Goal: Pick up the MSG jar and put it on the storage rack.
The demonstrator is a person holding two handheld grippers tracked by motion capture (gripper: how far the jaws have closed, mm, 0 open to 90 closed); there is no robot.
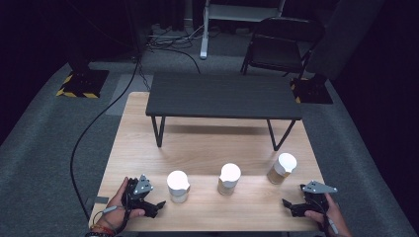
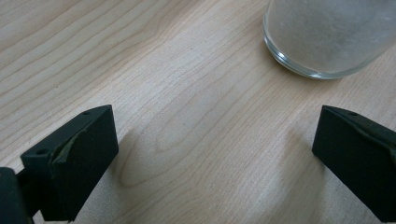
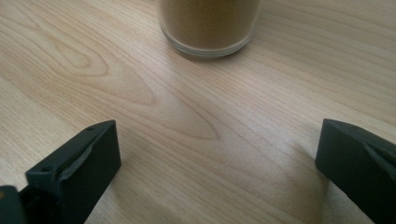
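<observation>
Three glass jars with white lids stand in a row on the wooden table [image 1: 207,143]: a left jar [image 1: 178,186] with pale contents, a middle jar [image 1: 229,178], and a right jar [image 1: 282,168] with brown contents. My left gripper [image 1: 155,208] rests near the front left edge, just left of the left jar, held by a hand. Its jaws stand wide open [image 2: 215,154] over bare wood, with the pale jar [image 2: 327,37] beyond them to the right. My right gripper [image 1: 289,206] sits at the front right, open [image 3: 217,158], with a brown-filled jar [image 3: 208,25] ahead of it.
A dark low bench [image 1: 222,96] stands across the far half of the table. Beyond the table are a folding chair [image 1: 279,47], cables on grey carpet, and a black base with hazard stripes [image 1: 81,83]. Both hands are close to the table's front edge.
</observation>
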